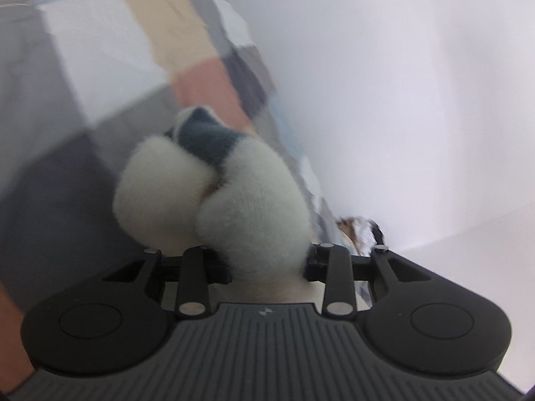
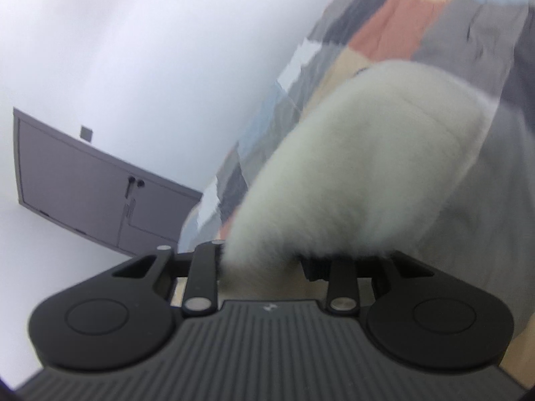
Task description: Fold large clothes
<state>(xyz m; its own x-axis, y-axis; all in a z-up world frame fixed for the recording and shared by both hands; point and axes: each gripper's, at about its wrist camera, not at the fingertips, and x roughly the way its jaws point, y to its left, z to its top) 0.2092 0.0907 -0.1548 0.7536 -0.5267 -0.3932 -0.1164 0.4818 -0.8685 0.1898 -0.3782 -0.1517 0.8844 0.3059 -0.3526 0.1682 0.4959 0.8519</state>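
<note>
Holding a bunch of fluffy white garment in my left gripper, I have the jaws drawn in to a narrow gap with the pile squeezed between them, and a fold with a dark blue-grey patch bulges out ahead of the fingers. My right gripper is likewise closed down on a thick wad of the same white fleece, which swells out past the jaws and hangs toward the patchwork bedspread behind it. So the garment sits in both grips, raised off the bed, with the white wall to one side and a grey cabinet visible past the right gripper.

I judge this cloth to be soft, lofty and fairly light for its bulk, with no stiffness at all: it will sag and drape wherever it is not supported. The long pile compresses a lot, so a grip that feels firm may really only pinch fluff, and the piece could creep out if I swing it. It is not fragile. Best hold, I think, is on a seam, hem or doubled edge near two matching corners, taking a deep bite instead of the tips. How much hangs below I cannot tell.
</note>
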